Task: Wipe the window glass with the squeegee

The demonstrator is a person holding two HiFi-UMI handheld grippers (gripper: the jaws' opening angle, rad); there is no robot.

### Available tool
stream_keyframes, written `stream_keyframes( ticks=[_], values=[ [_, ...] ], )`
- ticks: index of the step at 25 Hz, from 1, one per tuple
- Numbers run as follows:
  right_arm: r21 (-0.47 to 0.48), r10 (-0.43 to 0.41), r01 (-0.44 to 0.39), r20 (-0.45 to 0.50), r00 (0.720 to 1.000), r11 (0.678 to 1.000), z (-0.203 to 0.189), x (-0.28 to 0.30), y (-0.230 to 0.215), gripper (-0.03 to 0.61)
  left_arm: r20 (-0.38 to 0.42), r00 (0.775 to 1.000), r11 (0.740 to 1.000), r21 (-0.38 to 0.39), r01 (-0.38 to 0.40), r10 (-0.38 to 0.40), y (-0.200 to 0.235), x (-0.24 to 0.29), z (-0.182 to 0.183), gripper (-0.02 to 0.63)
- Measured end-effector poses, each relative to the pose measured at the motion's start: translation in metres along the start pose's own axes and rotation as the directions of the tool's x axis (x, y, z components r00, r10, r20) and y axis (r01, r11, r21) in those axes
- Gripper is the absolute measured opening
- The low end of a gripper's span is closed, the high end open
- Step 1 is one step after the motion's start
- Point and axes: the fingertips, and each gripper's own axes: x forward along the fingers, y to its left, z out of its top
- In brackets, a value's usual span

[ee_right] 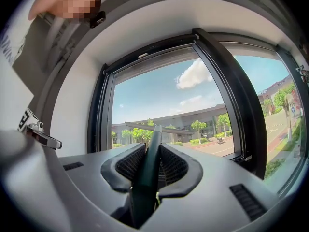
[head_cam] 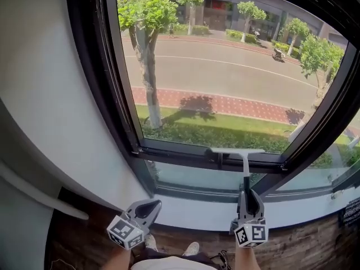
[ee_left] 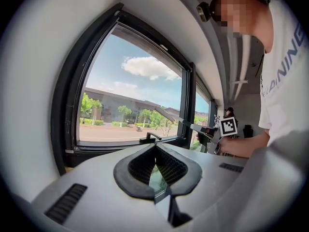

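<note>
The right gripper (head_cam: 246,194) is clamping its fingers on the squeegee (head_cam: 237,151) handle, its blade sitting at the bottom edge of the window glass (head_cam: 225,77). The left gripper (head_cam: 147,208) is holding its fingers closed, empty.

White T-shirt (ee_left: 286,66), grey left gripper (head_cam: 150,205), marker cube (head_cam: 126,232)

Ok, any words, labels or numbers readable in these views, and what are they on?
"NINE", roughly: large letters on the person's white shirt, cut off at the frame edge; the line below is unclear.
A dark label beside the window's lower right corner: white print, too small to read.
Cubes on the left gripper and right gripper: marker patterns only, no words.
No print visible on the squeegee.
</note>
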Motion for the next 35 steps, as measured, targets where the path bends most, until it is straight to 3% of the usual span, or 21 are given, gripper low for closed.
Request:
stream_keyframes(
  ticks=[5, 10, 20, 23, 28, 35],
  values=[
    [-0.001, -0.032, 0.032, -0.003, 0.999, 1.0, 0.002, -0.006, 0.009, 0.098, 0.011, 1.0, 1.0, 0.002, -0.014, 0.014, 0.016, -0.019, -0.002, 0.017],
    [-0.011, -0.087, 0.087, 0.013, 0.996, 0.996, 0.012, -0.003, 0.051, 0.098, 0.008, 1.0, 0.999, 0.031, 0.014, -0.014, 0.043, -0.051, -0.003, 0.017],
    [-0.037, -0.189, 0.193, 0.091, 0.978, 0.98, 0.052, 0.01, 0.151, 0.098, 0.004, 0.977, 0.975, 0.066, 0.212, -0.213, 0.066, -0.111, -0.003, 0.017],
    [-0.08, -0.177, 0.188, 0.132, 0.975, 0.979, 0.092, 0.034, 0.158, 0.1, 0.009, 0.975, 0.974, 0.035, 0.222, -0.222, 0.064, -0.118, -0.007, 0.017],
    [-0.224, -0.129, 0.198, 0.29, 0.948, 0.954, 0.201, 0.107, 0.157, 0.1, 0.025, 0.974, 0.974, 0.009, 0.226, -0.226, 0.057, -0.118, -0.009, 0.017],
    [-0.234, -0.117, 0.224, 0.397, 0.91, 0.946, 0.296, 0.167, 0.164, 0.098, 0.015, 0.977, 0.977, 0.013, 0.211, -0.211, 0.053, -0.116, -0.01, 0.017]
  ],
)
